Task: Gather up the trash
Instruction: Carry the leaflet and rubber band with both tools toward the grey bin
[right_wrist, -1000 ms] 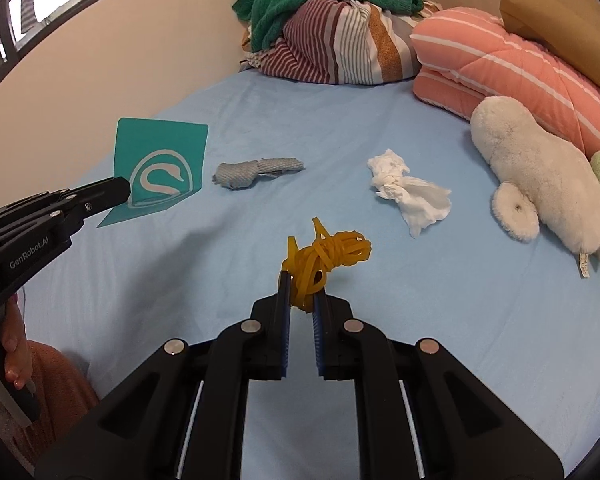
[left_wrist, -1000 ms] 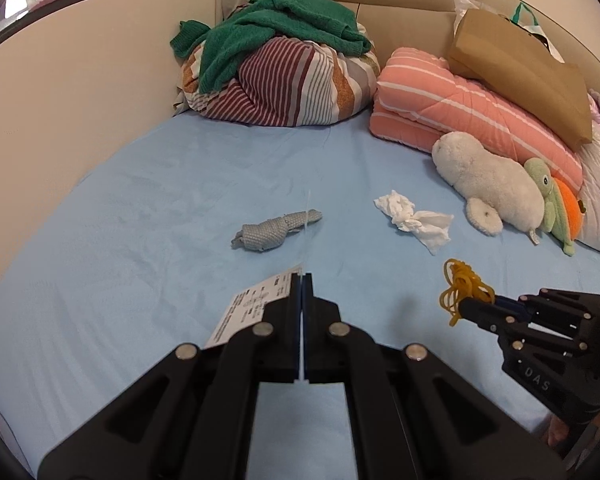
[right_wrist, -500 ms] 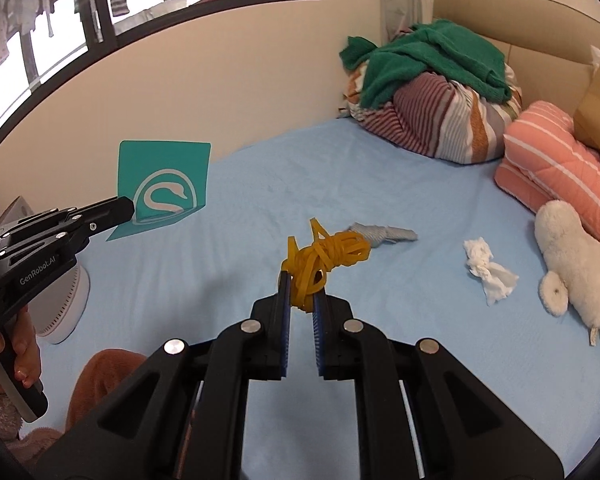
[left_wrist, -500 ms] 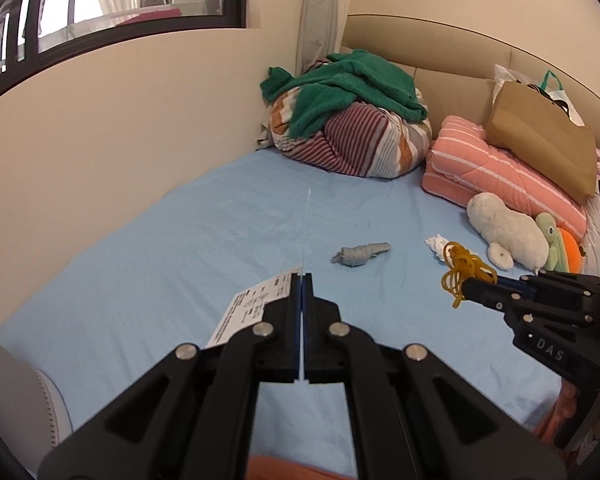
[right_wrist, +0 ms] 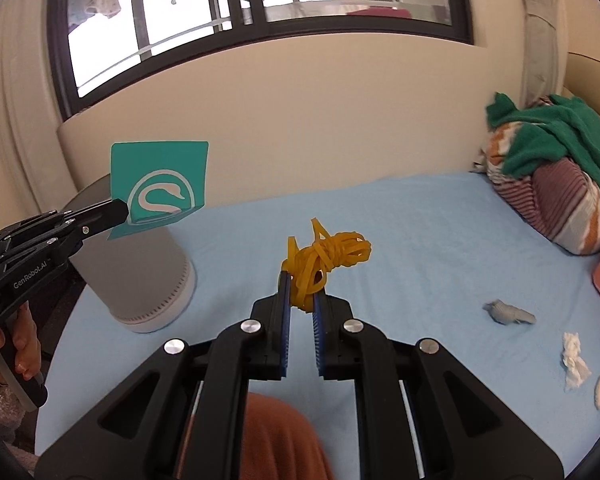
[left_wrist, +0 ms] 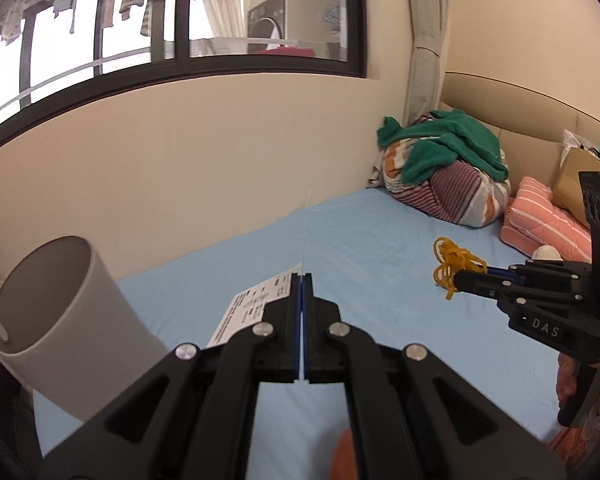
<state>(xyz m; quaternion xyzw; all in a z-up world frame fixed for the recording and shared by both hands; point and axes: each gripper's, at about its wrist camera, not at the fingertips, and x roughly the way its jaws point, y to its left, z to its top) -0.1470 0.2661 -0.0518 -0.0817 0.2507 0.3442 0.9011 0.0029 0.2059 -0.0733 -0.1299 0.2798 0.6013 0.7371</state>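
Beneath a dark-framed window (right_wrist: 260,8), a blue bed sheet (right_wrist: 420,232) meets a cream wall (right_wrist: 320,120).

The right gripper (left_wrist: 462,276) carries the white letters "DAS" on the side of its black body — seen from the left wrist view. The left gripper (right_wrist: 120,210) bears "GenRobot.AI" in white along its black arm. The teal card (right_wrist: 160,184) clamped in the left gripper shows a white swan emblem inside an arch; its other face, white, has black printed lines — too small to read.
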